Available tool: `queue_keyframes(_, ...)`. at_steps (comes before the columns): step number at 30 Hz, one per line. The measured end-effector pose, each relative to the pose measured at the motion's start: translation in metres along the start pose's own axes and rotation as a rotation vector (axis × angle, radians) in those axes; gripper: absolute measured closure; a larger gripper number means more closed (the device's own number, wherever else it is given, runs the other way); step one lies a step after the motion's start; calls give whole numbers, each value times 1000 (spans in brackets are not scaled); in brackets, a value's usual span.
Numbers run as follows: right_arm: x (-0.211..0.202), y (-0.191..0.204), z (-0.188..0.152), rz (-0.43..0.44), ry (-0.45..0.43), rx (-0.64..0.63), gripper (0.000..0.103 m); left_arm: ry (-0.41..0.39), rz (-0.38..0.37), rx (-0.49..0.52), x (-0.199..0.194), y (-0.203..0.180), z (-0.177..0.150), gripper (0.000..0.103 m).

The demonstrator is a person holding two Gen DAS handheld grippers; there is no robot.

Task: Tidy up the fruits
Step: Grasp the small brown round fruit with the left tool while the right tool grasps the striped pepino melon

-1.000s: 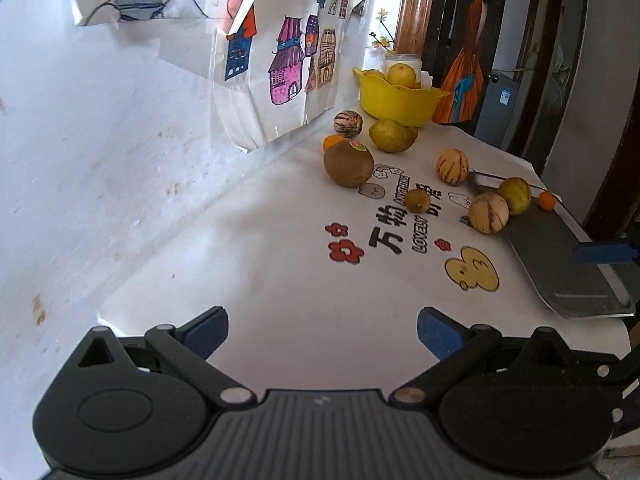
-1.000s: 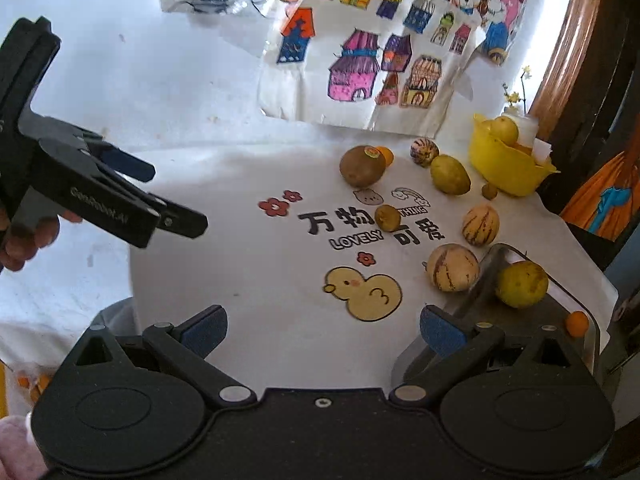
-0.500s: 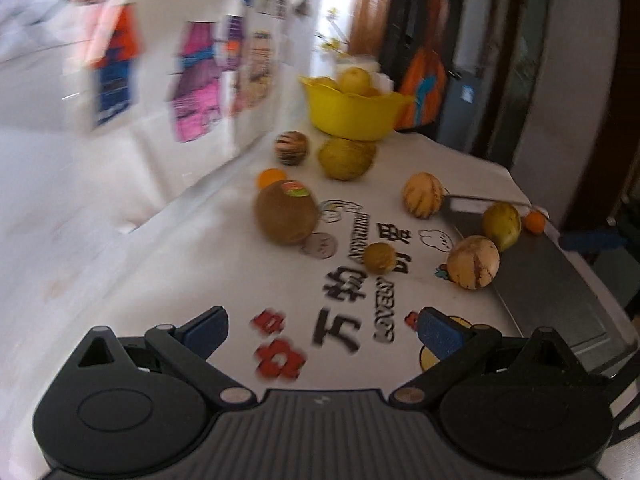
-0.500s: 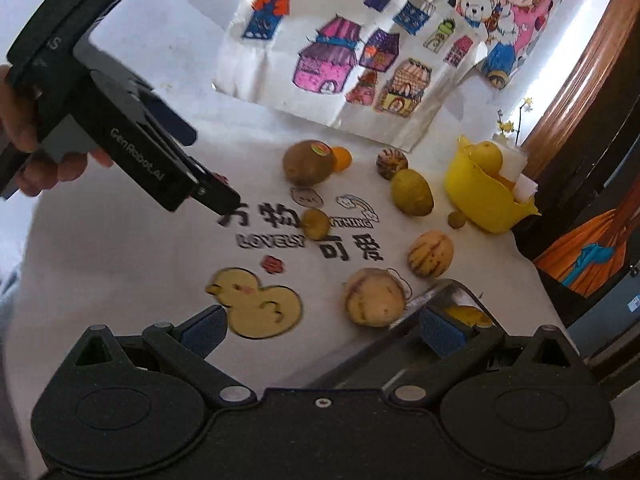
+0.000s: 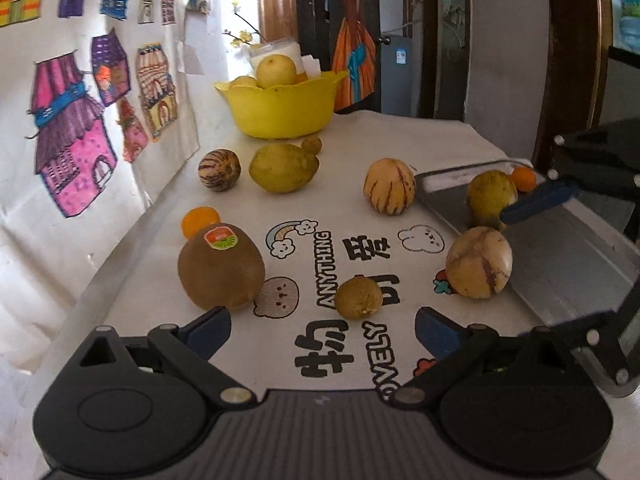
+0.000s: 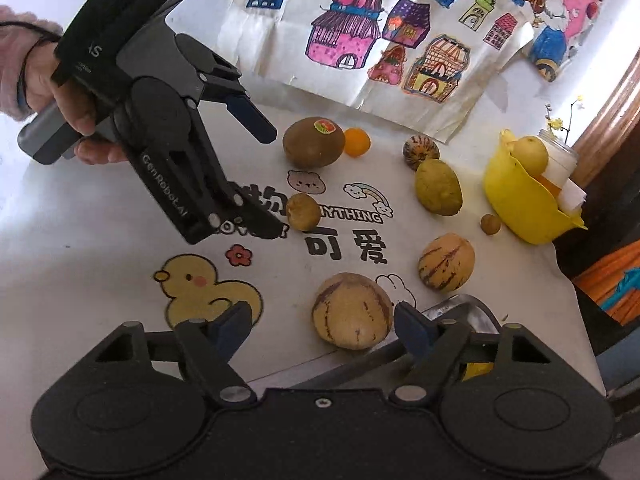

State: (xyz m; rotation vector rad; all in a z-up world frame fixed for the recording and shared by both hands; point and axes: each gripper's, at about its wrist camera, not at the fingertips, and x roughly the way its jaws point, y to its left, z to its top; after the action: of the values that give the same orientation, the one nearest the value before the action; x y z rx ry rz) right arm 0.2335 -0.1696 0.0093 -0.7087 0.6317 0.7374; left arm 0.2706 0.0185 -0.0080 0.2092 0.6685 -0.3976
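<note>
Fruit sorting is barely under way on a printed tablecloth [image 5: 224,364]: a yellow bowl [image 5: 284,108] at 12 o'clock in the left wrist view already holds a pale round fruit, and a metal tray [image 5: 568,252] at 3 o'clock carries a green-yellow fruit [image 5: 490,196] and a small orange [image 5: 524,178]. Most of the fruit is still loose on the cloth: a stickered kiwi [image 5: 220,266] at 9 o'clock, a mandarin [image 5: 199,218] just behind it, a small round yellow fruit [image 5: 357,297] near centre, a large yellow-green fruit [image 5: 282,166] and three striped melons. The left gripper [image 5: 322,330] stands wide and empty, the small fruit just ahead of its fingertips. The right gripper [image 6: 322,326] has just been closing, its jaws now at a middling gap with a striped melon [image 6: 351,310] between them; no pad is seen pressing on it. Compared with a second earlier, both grippers sit nearer the fruit and lower, and the left one has swung from the bare near end of the cloth toward the kiwi.
</note>
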Motion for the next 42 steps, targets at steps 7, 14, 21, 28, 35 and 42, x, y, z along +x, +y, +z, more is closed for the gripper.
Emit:
queue_keyframes(7,11,-13,-4,13,23,22,40,47,-29,-5,15,-1,1,14)
queue_keyframes(14,18,-20,-4,18,27,47,46,34,-38,-29,22,-1,7,36)
queue_keyframes(21,23,-23,-7,19,16,99,50,12,-38,-20,23,-5,8,59)
queue_keyframes(28,24,-24,-9,18,2,120,51,6,-63,-32,21,-8,7,72)
queue_keyframes(35,22,-19,-14,-12,-28,136,52,24,-59,-88,16,-7,7,73)
queue_keyframes(42,18,3,-19,-107,-76,57,52,38,-50,-186,8,-5,3,73)
